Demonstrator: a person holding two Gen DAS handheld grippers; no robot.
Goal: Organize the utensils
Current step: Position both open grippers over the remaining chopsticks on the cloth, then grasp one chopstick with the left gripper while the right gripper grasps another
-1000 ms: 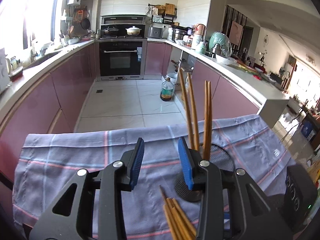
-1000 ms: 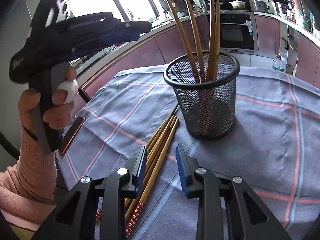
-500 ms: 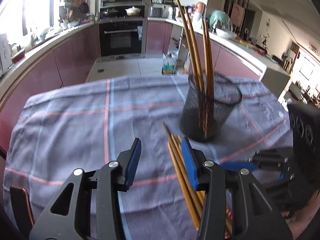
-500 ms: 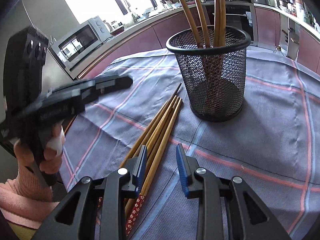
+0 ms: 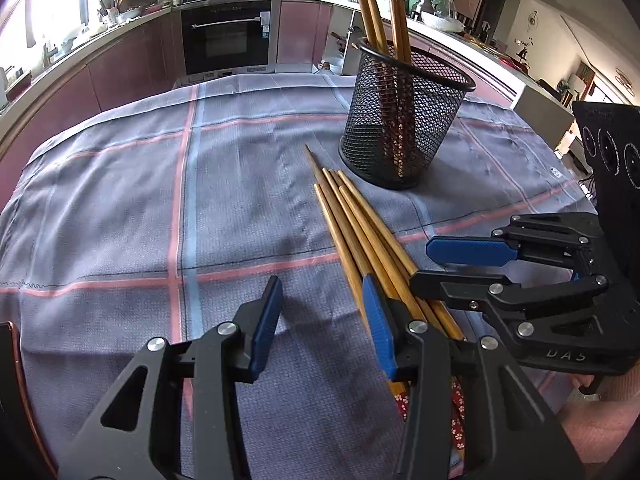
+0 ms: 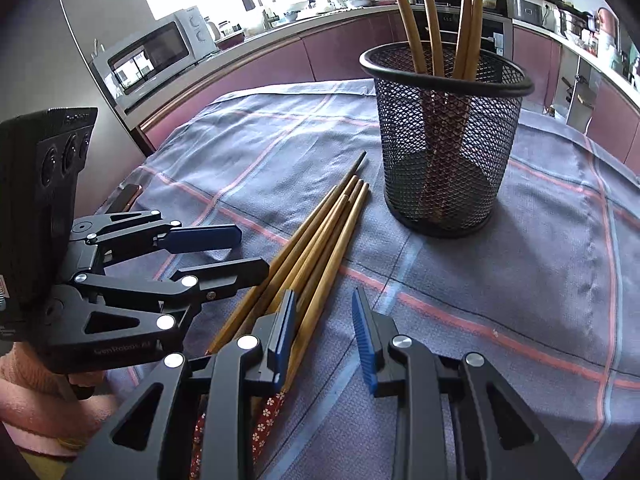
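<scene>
Both grippers have their jaws spread and nothing between the pads. The left gripper [image 5: 326,322] hangs low over the checked cloth [image 5: 120,208], its right pad sitting right at the edge of the loose chopsticks [image 5: 360,232], the gap itself over bare fabric. The right gripper [image 6: 326,334] comes in from the other side, its left pad [image 6: 282,328] just over the same bundle, its right one above the cloth.

The loose chopsticks lie in a tight fan on the cloth, thick patterned ends toward the near edge of the table and under the grippers, thin tips pointing at the mesh cup [image 6: 444,136]. The longest tip stops just short of the cup's base.

The cup stands upright toward the far right part of the table, with four chopsticks [image 6: 430,12] standing in it, leaning against the rim.
</scene>
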